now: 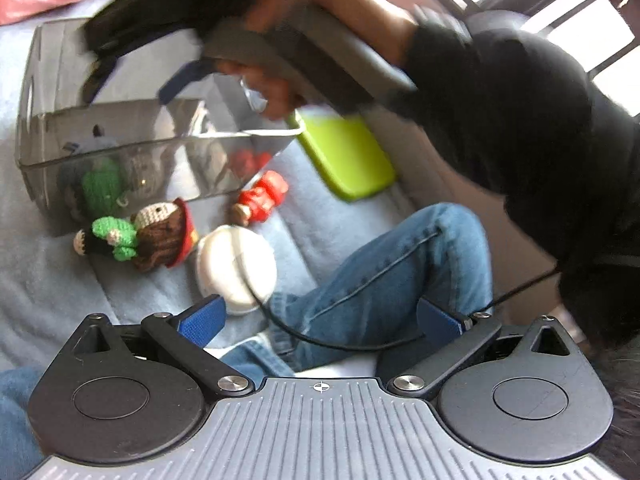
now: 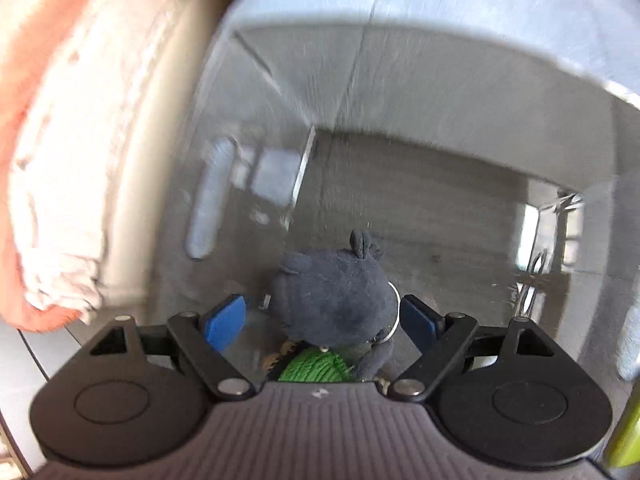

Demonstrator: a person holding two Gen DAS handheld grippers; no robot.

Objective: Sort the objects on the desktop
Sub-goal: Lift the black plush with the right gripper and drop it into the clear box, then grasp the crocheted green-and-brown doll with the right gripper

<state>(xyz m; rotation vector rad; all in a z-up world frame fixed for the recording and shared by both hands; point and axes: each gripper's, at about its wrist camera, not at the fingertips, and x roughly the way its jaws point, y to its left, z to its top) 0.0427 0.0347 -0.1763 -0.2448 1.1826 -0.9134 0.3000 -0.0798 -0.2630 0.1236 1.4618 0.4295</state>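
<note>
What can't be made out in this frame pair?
- Right gripper, left wrist view: motion blur smears its fingers above the clear bin.
- Bin contents, left wrist view: glare on the wall veils them.
- Green knitted toy, right wrist view: mostly hidden under the dark grey plush and the gripper body.

One clear smoky-grey plastic storage bin (image 1: 120,136). Inside it, one dark grey plush toy with small ears (image 2: 336,292) and at least one green crocheted item (image 2: 314,368); other shapes behind the wall too blurred to count. Outside the bin, on the pale blue blanket (image 1: 48,292): one crocheted doll in green and black (image 1: 110,238), one crocheted doll with brown hair and red trim (image 1: 164,236), one red figurine with a tan round end (image 1: 262,198), one white round case with a black cord (image 1: 236,268), one lime-green flat rectangular case (image 1: 346,156). Two pairs of blue-padded tongs.
</note>
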